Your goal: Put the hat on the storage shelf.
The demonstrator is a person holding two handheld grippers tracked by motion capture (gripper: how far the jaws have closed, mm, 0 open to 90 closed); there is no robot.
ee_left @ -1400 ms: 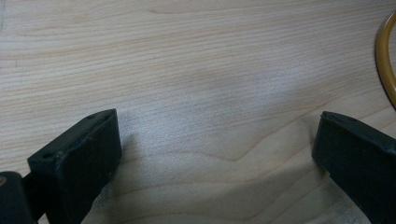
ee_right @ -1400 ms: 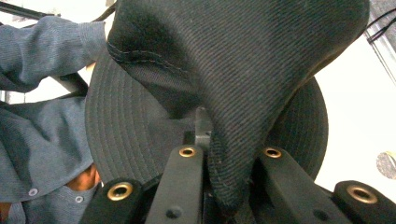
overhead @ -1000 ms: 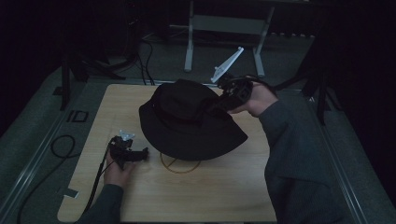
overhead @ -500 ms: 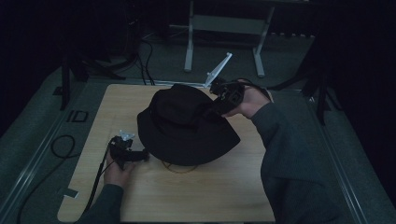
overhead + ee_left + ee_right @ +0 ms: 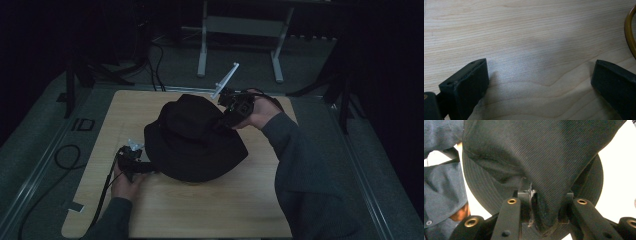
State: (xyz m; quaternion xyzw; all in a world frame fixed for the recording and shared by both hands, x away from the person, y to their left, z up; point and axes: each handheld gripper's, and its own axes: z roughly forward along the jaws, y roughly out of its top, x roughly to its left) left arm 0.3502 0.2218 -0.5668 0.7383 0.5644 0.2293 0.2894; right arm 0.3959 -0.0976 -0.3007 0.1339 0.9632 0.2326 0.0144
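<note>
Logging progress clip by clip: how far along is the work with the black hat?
Done: the black hat lies on the table. In hand: the right tongs have a fold of its crown between the jaws, which have just been opening; contact is unclear. The left tongs wait open at the brim. Left: letting go fully and drawing both tongs away.

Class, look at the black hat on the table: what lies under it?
Bare wooden table shows around the black hat. An amber ring's edge curves beside it. Whatever else lies beneath is covered.
</note>
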